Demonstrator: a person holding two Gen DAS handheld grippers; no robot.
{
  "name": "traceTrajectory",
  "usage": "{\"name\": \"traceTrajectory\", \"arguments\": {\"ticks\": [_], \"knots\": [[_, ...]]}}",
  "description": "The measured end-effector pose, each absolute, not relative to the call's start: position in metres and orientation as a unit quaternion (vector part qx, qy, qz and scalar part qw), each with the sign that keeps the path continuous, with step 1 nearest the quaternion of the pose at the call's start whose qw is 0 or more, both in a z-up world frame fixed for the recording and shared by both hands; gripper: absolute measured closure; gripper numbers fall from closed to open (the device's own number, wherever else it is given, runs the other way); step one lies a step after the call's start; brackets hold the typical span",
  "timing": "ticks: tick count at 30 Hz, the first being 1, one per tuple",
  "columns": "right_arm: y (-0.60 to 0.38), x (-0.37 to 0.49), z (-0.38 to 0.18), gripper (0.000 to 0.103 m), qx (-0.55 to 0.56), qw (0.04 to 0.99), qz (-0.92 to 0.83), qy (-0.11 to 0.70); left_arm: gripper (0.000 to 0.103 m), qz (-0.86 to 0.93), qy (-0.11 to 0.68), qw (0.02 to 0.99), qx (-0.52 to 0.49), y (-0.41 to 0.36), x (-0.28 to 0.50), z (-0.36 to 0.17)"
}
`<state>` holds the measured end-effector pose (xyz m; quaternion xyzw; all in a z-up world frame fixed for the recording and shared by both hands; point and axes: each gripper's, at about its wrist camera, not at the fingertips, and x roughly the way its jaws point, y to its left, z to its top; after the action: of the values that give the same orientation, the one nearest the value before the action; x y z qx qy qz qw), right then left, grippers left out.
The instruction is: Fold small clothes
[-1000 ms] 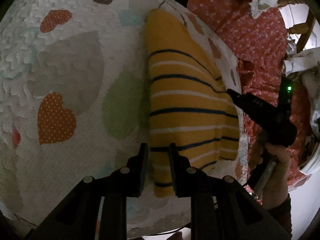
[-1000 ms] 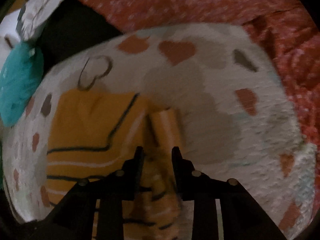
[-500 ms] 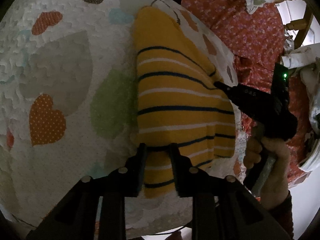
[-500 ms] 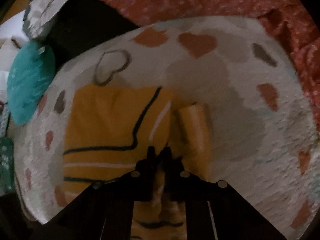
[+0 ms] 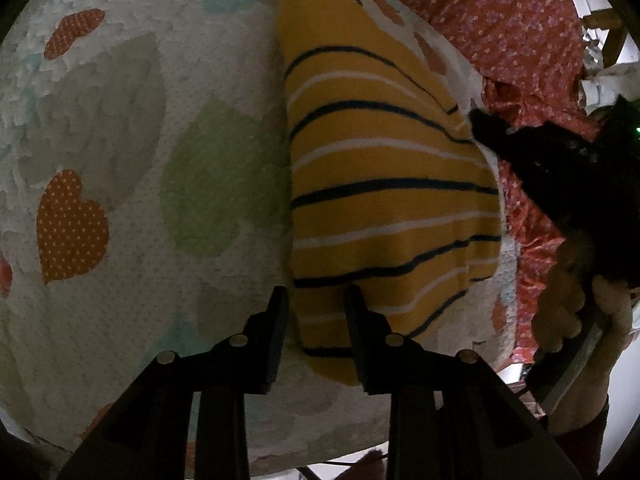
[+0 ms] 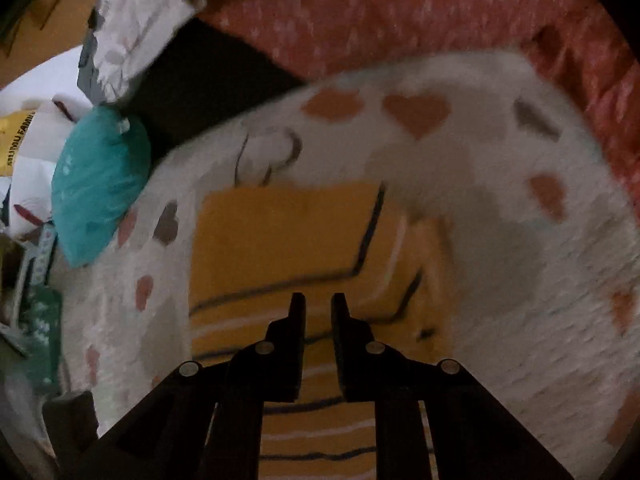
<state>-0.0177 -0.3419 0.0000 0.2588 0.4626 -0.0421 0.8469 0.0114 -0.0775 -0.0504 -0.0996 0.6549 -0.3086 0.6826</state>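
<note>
A small yellow garment with dark and white stripes [image 5: 384,184] lies folded on a white heart-print blanket [image 5: 120,160]. My left gripper [image 5: 316,300] is open, its fingers either side of the garment's near left edge. The garment also shows in the right wrist view [image 6: 288,240], with a folded-in sleeve at its right side. My right gripper [image 6: 318,306] is just above the garment's middle, jaws a narrow gap apart and nothing between them. In the left wrist view the right gripper [image 5: 560,168] shows as a black body at the garment's right edge, held by a hand.
A red flowered cloth [image 5: 520,40] lies beyond the blanket. A teal bag [image 6: 100,184], a dark cloth [image 6: 208,80] and white fabric [image 6: 140,20] lie at the far left in the right wrist view. Wooden furniture [image 5: 608,40] stands at the back right.
My right gripper closed on the sleeve, carried it in over the garment, then opened a little and drew back. My left gripper moved slightly closer to the garment's near edge.
</note>
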Motion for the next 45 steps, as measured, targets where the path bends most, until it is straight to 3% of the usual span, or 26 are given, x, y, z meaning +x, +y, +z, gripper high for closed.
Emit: {"name": "traceTrajectory", "arguments": {"ticks": [2,7,13,19,21,26,31,37,39,41,43,45], "knots": [[-0.353,-0.027,-0.029,0.090,0.311,0.818,-0.045,0.482,0.074,-0.300,0.662,0.682,-0.083,-0.079,0.010,-0.056],[-0.375,-0.107,-0.081,0.092,0.450,0.776,-0.012,0.442,0.074,-0.292,0.679,0.668,-0.085,-0.072,0.009,-0.067],[-0.373,-0.157,-0.090,0.092,0.459,0.779,-0.001,0.427,0.074,-0.286,0.680,0.671,-0.074,-0.071,0.005,-0.068],[-0.374,-0.169,-0.076,0.091,0.419,0.780,-0.020,0.464,0.075,-0.271,0.682,0.675,-0.078,-0.074,0.003,-0.062],[-0.377,-0.178,-0.065,0.084,0.393,0.794,-0.036,0.462,0.076,-0.264,0.660,0.698,-0.082,-0.063,0.002,-0.045],[-0.361,-0.171,-0.025,0.084,0.320,0.851,-0.023,0.416,0.076,-0.245,0.564,0.786,-0.056,-0.051,-0.004,0.001],[-0.329,-0.140,-0.037,0.084,0.330,0.838,0.032,0.434,0.076,-0.268,0.582,0.766,-0.042,-0.085,-0.013,-0.022],[-0.326,-0.161,-0.084,0.089,0.343,0.791,0.029,0.505,0.076,-0.229,0.597,0.765,0.076,-0.111,-0.046,-0.054],[-0.330,-0.173,-0.091,0.087,0.312,0.785,-0.004,0.535,0.076,-0.228,0.608,0.757,0.072,-0.102,-0.047,-0.054],[-0.342,-0.186,-0.083,0.087,0.325,0.792,0.001,0.516,0.076,-0.223,0.622,0.749,0.056,-0.090,-0.044,-0.055],[-0.357,-0.193,-0.062,0.086,0.339,0.810,-0.005,0.480,0.076,-0.227,0.621,0.750,0.021,-0.076,-0.039,-0.048],[-0.367,-0.192,-0.043,0.073,0.345,0.823,-0.003,0.452,0.076,-0.227,0.604,0.764,-0.005,-0.065,-0.033,-0.038]]}}
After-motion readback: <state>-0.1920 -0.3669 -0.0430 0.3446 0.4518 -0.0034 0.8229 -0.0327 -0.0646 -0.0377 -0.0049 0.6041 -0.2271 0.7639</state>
